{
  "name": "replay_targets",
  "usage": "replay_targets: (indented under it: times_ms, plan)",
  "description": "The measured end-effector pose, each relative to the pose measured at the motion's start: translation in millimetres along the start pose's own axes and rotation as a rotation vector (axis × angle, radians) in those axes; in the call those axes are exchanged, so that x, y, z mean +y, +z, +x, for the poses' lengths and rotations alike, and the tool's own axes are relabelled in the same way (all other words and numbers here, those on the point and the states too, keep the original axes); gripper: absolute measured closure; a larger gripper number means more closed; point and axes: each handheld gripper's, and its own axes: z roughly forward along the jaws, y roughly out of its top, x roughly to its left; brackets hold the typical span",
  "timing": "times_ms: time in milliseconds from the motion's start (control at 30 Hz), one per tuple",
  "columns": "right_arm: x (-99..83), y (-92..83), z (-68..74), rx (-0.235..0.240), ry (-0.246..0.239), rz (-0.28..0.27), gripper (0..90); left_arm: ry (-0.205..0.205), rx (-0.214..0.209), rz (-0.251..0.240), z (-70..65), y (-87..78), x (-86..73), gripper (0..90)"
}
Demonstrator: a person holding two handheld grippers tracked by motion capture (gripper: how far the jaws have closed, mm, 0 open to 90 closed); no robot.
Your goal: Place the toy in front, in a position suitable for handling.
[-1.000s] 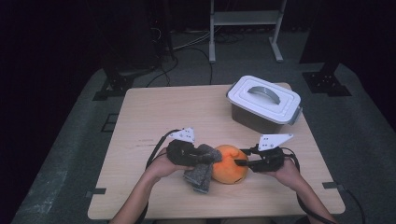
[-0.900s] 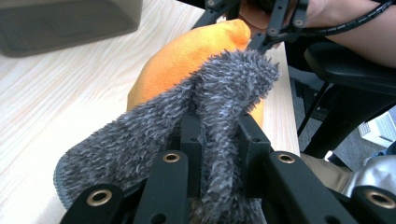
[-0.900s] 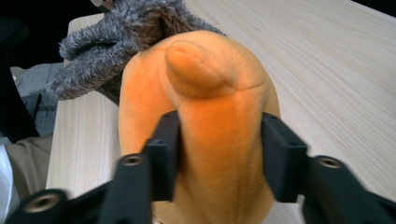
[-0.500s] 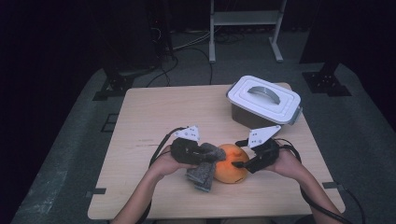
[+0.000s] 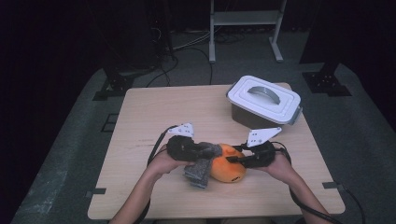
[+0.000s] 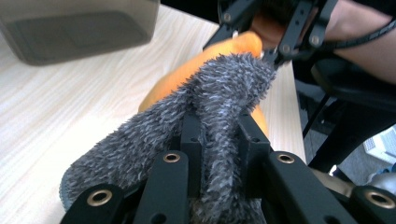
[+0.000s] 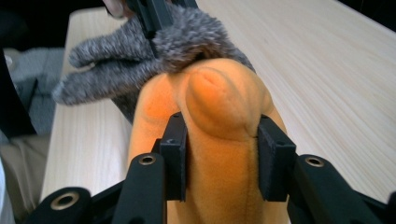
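Near the front edge of the worktop [image 5: 140, 121], the left claw [image 5: 205, 151] is clamped on a grey fuzzy cloth [image 6: 219, 98] draped over an orange soft toy [image 7: 219, 121], while the right claw [image 5: 233, 161], having just been closing, seems to pinch the toy's end.

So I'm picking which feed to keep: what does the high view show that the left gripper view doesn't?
High view alone: the whole table, the box's white lid with its grey handle and the floor stands behind. Left gripper view alone: the left claw pinching a fold of grey fuzzy cloth up close, pads sunk into it. Both: the orange plush, the cloth, the right claw on the plush.
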Motion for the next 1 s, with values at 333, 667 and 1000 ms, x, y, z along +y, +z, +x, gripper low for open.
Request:
replay_targets:
  times_ms: [333,667,1000]
  plan:
    - [1.0,21.5,9.9,0.016,0.06,-0.071,58.7,0.044,0.02,-0.003,-7.2,-12.0,9.6,76.1]
    - [-13.5,7.1,5.0,-0.013,0.063,-0.043,57.3,0.032,0.022,0.009,-3.6,-6.8,3.9,76.0]
    - [-22.4,-3.0,1.4,-0.024,0.065,-0.033,56.6,0.036,0.032,0.027,-4.2,-9.5,1.3,76.0]
